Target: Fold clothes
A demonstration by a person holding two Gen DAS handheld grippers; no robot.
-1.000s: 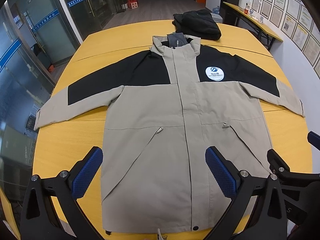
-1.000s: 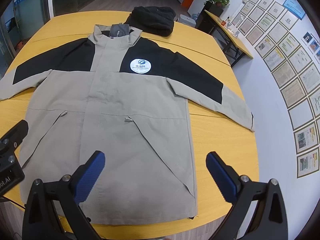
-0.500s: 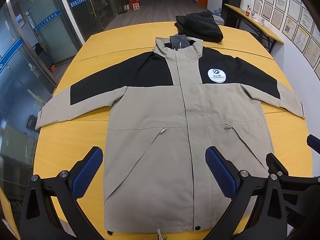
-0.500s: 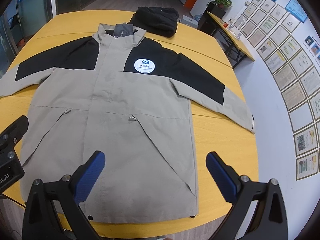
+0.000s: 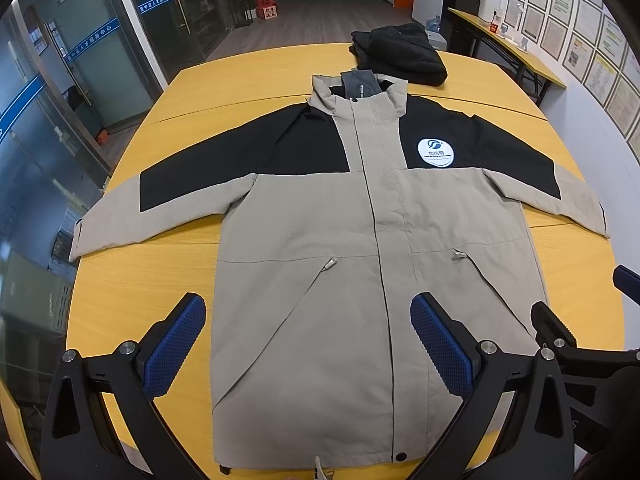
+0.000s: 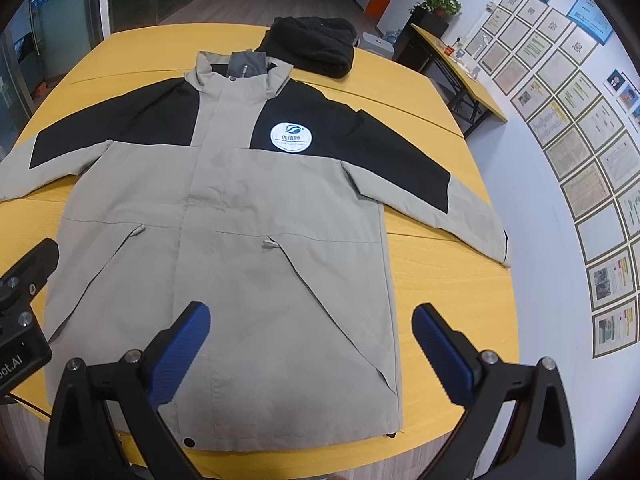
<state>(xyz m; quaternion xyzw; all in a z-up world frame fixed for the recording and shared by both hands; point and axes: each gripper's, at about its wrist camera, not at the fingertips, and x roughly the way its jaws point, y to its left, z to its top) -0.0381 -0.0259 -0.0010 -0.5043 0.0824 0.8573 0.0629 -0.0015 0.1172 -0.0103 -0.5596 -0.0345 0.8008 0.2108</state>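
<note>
1. A beige and black jacket (image 5: 360,280) lies flat, front up and closed, on a yellow table (image 5: 132,288), with both sleeves spread out to the sides and its hem at the near edge.
2. A round white badge (image 6: 291,137) sits on the black chest panel; it shows a swirl logo above Chinese characters too small to read with certainty.
3. A folded black garment (image 5: 400,56) rests on the table just beyond the jacket's collar.
4. The left gripper (image 5: 308,344) hangs above the lower left part of the jacket, its blue-padded jaws spread wide with nothing between them.
5. The right gripper (image 6: 310,350) hangs over the lower right part, jaws likewise wide apart and empty.
6. In the right wrist view, the body of the left gripper shows white lettering ending in "ot.AI".
7. Framed certificates (image 6: 576,128) line the white wall; their text is illegible.
</note>
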